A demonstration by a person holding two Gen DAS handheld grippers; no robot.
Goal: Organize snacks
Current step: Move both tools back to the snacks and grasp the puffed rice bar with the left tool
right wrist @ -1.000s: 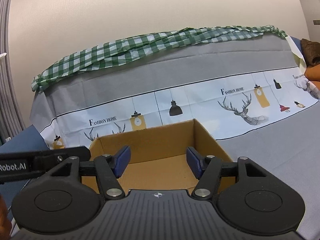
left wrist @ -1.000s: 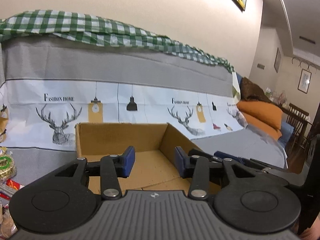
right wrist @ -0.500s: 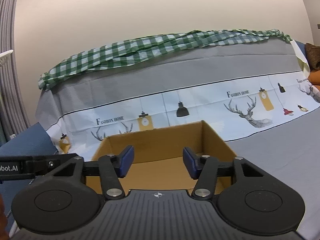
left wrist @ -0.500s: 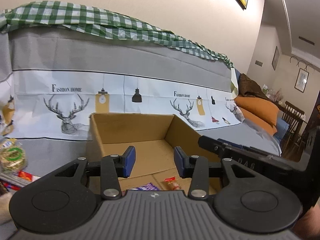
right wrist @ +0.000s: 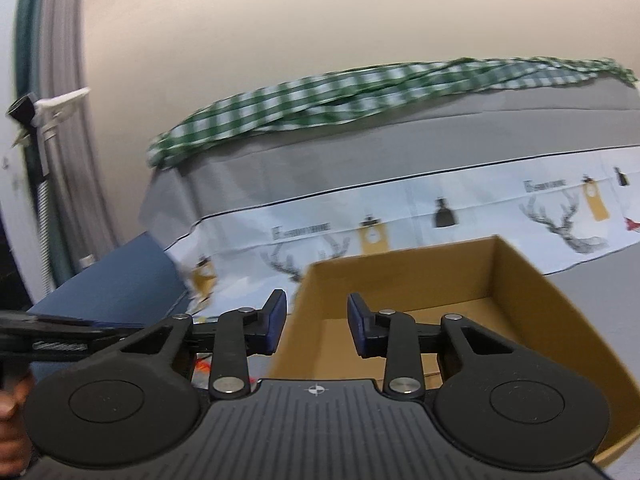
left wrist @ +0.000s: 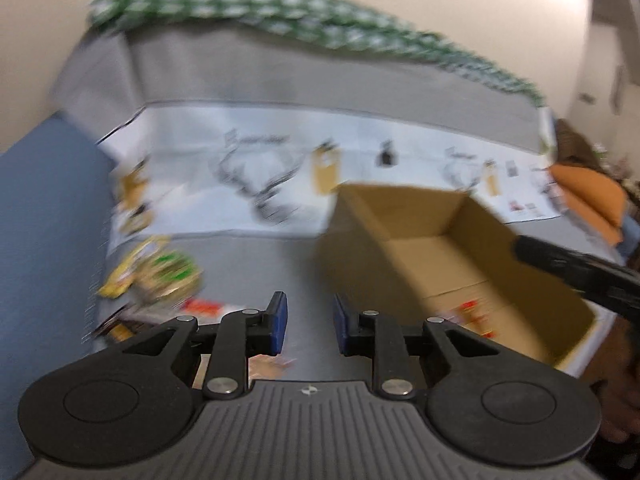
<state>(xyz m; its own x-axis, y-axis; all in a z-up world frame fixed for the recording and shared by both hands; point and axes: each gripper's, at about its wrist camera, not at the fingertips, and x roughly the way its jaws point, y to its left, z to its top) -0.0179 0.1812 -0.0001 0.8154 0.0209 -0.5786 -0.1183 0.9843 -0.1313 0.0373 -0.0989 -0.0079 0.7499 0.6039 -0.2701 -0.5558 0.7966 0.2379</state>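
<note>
An open cardboard box (left wrist: 440,248) sits on the grey sofa seat; a few small snack packets (left wrist: 470,312) lie on its floor. It also shows in the right wrist view (right wrist: 520,280). A blurred pile of snack packets (left wrist: 160,276) lies on the seat to the box's left. My left gripper (left wrist: 308,322) is open and empty, over the seat between the pile and the box. My right gripper (right wrist: 316,322) is open and empty, over the box's near left corner. The right gripper's arm shows in the left wrist view (left wrist: 576,268).
The sofa back (right wrist: 400,168) wears a grey and white deer-print cover with a green checked cloth (right wrist: 360,96) on top. A blue armrest (left wrist: 44,216) bounds the left end. Orange cushions (left wrist: 592,196) lie far right. A curtain (right wrist: 52,120) hangs at left.
Both grippers have swung to the left. The left wrist view now faces the snack pile and is blurred by motion; the box has shifted to the right in both views. Both grippers stay open.
</note>
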